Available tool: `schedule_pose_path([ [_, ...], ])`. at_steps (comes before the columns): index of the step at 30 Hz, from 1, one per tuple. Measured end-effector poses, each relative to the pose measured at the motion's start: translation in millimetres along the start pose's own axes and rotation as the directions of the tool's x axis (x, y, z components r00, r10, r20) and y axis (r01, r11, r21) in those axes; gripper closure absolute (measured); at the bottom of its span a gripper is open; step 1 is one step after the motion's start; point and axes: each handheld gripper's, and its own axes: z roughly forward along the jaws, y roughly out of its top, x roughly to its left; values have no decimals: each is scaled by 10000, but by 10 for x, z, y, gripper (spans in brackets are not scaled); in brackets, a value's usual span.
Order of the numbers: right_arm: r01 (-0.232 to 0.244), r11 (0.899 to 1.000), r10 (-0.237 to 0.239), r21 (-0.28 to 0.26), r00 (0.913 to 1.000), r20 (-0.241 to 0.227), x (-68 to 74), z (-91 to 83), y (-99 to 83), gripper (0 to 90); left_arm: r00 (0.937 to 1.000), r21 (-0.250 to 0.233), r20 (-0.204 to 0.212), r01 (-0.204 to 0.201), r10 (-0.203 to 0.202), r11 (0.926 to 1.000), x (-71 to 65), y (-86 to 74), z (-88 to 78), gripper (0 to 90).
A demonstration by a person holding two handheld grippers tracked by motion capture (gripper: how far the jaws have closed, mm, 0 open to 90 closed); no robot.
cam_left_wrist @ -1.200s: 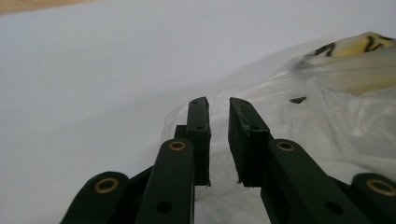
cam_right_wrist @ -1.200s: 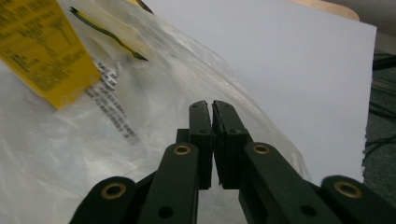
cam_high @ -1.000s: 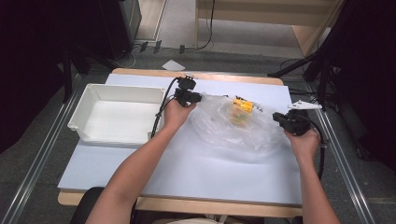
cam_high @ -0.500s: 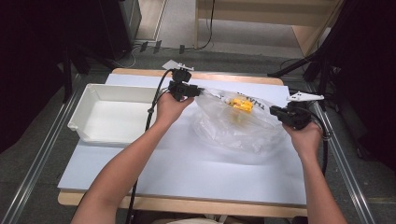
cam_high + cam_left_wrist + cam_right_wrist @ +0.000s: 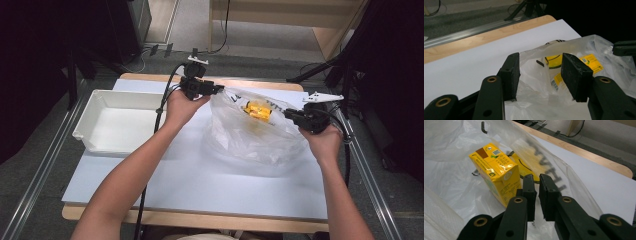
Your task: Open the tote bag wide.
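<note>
While my right gripper (image 5: 536, 195) pinches the plastic bag (image 5: 255, 135) rim at the right of the table (image 5: 200, 185), the left gripper (image 5: 540, 72) fingers have just been spreading, film loose between them. Bag's thin, floppy, slippery; I'd re-grip the rim, since the yellow carton (image 5: 495, 170) adds weight.

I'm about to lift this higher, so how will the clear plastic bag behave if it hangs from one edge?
Probably floppy: the plastic bag sags and wrinkles between the claws. The yellow carton inside would likely slide toward the lowest point. The thin film looks slippery, yet the right claw pinches it shut.
</note>
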Motion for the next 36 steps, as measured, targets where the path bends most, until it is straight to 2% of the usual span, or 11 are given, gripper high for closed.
schedule_pose_path([
  [2,28,10000,-28,14,10000,-4,11,22,5,846,9998,268,168,-100,95,9996,-20,24,33,484],
  [8,266,9996,-266,128,9996,0,56,68,15,838,9985,448,537,-127,103,9989,-51,83,103,337],
  [13,282,9994,-281,180,9996,-64,65,77,22,832,9983,556,494,-342,315,9979,-87,163,98,329],
  [19,229,9997,-227,103,9996,-181,67,74,28,826,9974,511,701,-202,166,9985,-100,313,16,277],
  [21,262,9996,-260,112,9995,-197,82,88,33,826,9974,567,621,-390,355,9976,-135,354,4,320],
  [23,284,9995,-282,103,9994,-215,94,96,39,827,9971,645,529,-587,553,9962,-188,388,0,419],
  [25,286,9996,-284,60,9992,-270,94,103,50,827,9964,717,567,-664,624,9952,-232,403,2,560],
  [26,257,9997,-256,45,9993,-277,93,104,54,827,9958,794,554,-775,733,9938,-260,412,11,586],
  [31,250,9997,-251,-29,9992,-306,86,109,129,836,9924,965,777,-1029,955,9900,-416,420,108,847],
  [33,262,9995,-269,-188,9989,-383,105,117,185,846,9919,1070,836,-1049,962,9887,-483,403,172,898],
  [36,474,9982,-489,-375,9980,-405,137,153,280,868,9923,1079,872,-977,885,9894,-580,319,274,900],
])
